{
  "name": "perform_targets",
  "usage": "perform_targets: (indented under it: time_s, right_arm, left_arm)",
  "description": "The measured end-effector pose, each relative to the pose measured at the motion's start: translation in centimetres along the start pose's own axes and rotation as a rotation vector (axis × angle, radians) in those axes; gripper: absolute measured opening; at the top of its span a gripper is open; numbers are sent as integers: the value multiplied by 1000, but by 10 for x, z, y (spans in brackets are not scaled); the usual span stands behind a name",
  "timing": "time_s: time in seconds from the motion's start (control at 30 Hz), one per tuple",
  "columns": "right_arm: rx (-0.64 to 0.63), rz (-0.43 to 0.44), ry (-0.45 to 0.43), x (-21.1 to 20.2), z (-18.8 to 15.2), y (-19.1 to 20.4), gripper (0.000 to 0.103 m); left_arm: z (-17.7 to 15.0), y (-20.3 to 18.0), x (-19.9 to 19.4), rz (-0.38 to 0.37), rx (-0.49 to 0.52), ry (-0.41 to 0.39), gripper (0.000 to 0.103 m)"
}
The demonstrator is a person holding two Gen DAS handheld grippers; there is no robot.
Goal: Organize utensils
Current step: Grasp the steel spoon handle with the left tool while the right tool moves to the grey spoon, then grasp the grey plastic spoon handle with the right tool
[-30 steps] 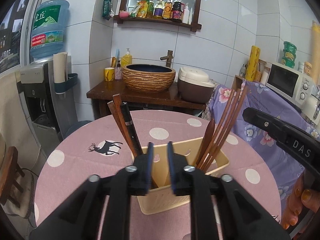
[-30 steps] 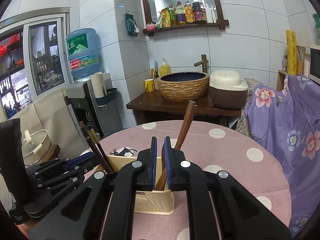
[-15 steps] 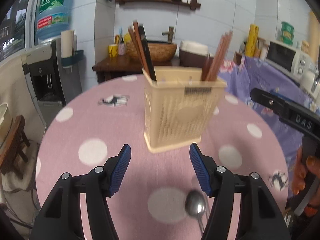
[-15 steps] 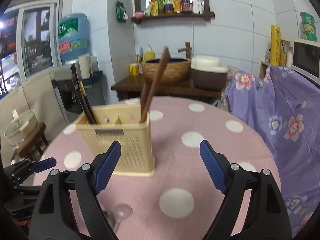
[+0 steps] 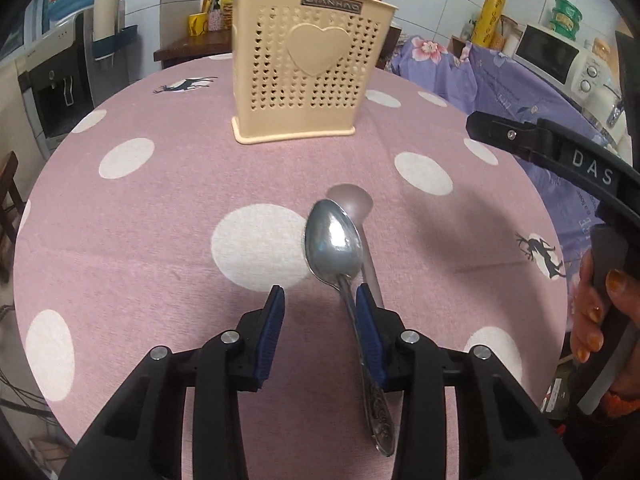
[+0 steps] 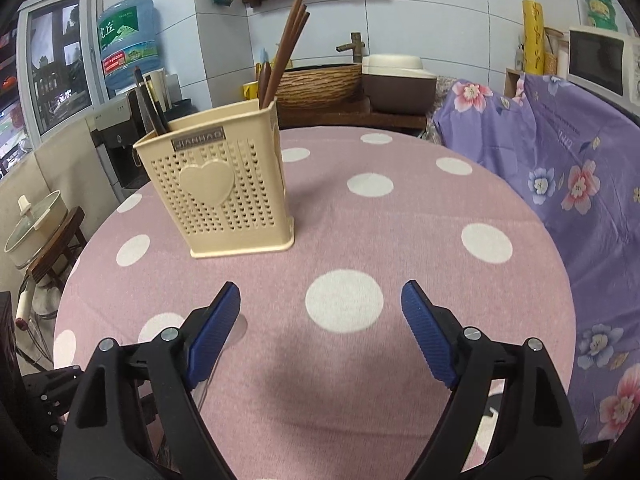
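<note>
A cream perforated utensil holder (image 5: 304, 68) (image 6: 224, 188) stands on the pink dotted table, with brown chopsticks (image 6: 286, 52) and dark ones (image 6: 150, 104) upright in it. A steel spoon (image 5: 334, 240) lies nearer me, its handle running back between my left gripper's jaws and along the right-hand pad. My left gripper (image 5: 320, 320) is closing; the other pad stays clear of the handle. A second spoon (image 5: 354, 200) lies just right of the first, partly under it. My right gripper (image 6: 320, 320) hangs wide open over bare cloth, holding nothing.
The round table's edge (image 5: 532, 184) drops to a purple floral cover (image 6: 560, 160) on the right. A hand (image 5: 592, 312) grips the right tool's handle. A water dispenser (image 6: 128, 52) stands at the left; behind are a basin and rice cooker (image 6: 396, 76).
Both grippers came down from above the holder to the near table. The right jaws let go of a brown wooden utensil and spread wide. The left jaws opened, then narrowed around the spoon's handle.
</note>
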State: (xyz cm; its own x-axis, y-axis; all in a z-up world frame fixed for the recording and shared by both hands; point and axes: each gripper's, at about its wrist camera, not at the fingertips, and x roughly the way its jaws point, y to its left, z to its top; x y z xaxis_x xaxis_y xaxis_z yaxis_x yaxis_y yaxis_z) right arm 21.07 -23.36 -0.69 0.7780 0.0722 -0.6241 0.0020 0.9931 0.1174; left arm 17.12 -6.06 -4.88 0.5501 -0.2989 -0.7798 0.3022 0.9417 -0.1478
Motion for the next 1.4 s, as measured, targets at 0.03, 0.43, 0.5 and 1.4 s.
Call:
perform_targets:
  time_s: [0.03, 0.43, 0.5, 1.4]
  right_arm:
    - [5, -1, 8, 0, -3, 0, 82]
    - [11, -3, 42, 2, -20, 3, 84]
    - [3, 1, 51, 4, -22, 7, 85]
    - [-103, 35, 274, 66, -45, 91, 72]
  left_arm:
    - [-2, -3, 2, 1, 6, 5, 35]
    - [-11, -16, 6, 84, 64, 3, 11]
    - [-10, -11, 5, 81, 61, 3, 11]
    - [-4, 90, -23, 129, -120, -89, 33]
